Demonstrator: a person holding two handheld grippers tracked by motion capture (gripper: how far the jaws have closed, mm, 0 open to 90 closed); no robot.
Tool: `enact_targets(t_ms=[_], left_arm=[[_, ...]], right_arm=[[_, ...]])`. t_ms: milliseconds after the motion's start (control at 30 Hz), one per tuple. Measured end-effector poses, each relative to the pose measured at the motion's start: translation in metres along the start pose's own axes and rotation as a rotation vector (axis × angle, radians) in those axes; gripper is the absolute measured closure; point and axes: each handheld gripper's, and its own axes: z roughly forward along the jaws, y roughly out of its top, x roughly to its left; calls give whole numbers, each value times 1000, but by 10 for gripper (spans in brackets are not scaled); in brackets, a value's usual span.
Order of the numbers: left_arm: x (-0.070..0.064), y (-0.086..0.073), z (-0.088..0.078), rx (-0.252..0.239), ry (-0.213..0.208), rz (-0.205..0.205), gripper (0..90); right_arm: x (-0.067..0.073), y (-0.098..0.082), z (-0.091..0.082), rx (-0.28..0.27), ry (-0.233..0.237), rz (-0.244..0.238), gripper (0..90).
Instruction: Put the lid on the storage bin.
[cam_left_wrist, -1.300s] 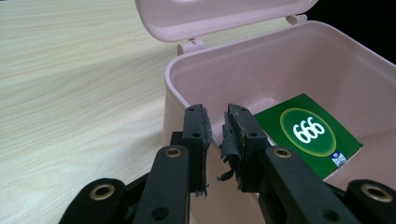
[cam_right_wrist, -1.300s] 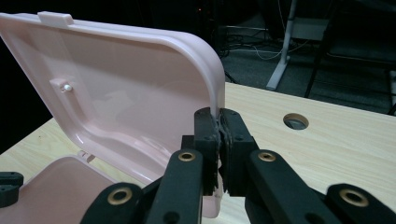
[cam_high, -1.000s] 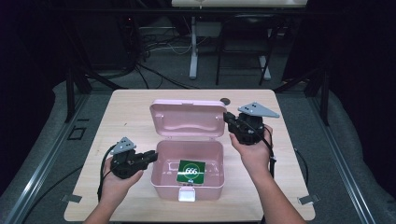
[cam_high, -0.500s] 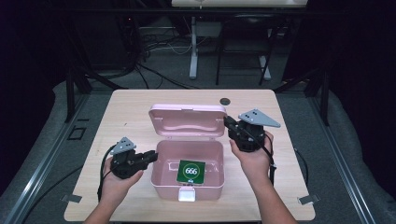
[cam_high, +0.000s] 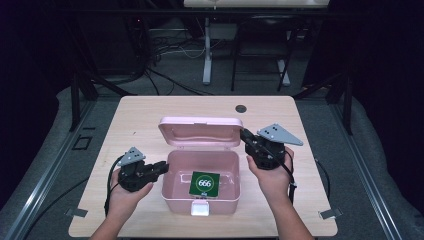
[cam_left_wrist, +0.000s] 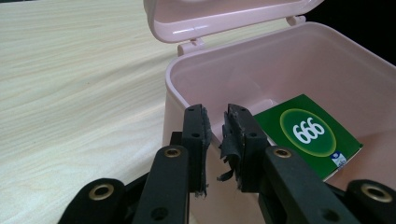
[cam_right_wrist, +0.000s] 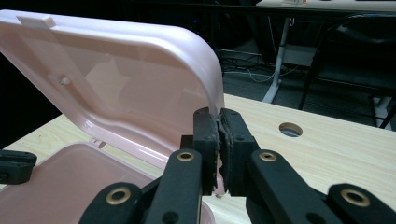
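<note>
Wooden table (cam_high: 140, 115): pink lid (cam_high: 200, 131) raised further than before; right gripper (cam_high: 246, 136) clamps its edge; left gripper (cam_high: 162, 167) closed, empty.

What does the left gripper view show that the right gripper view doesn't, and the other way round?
Left gripper view: the green 666 card lying on the floor of the box. Right gripper view: the round hole in the table, the dark room behind, and the right gripper, jaws closed at the edge of the lid. Both: the pink box, its raised lid and the table.
</note>
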Motion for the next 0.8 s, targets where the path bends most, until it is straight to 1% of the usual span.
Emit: enact_targets(t_ms=[267, 367, 500, 633, 800], left_arm=[[2, -1, 2, -7, -8, -9, 759], [2, 0, 1, -4, -8, -4, 758], [4, 1, -2, -26, 5, -7, 744], [5, 4, -7, -44, 6, -11, 740], [5, 9, -14, -72, 12, 3, 728]], right_arm=[[1, -2, -3, -8, 8, -7, 856], [0, -4, -3, -15, 11, -4, 856], [1, -5, -5, -14, 17, -2, 854], [1, -5, -6, -13, 21, -2, 852], [1, -6, -7, -14, 24, -6, 851]])
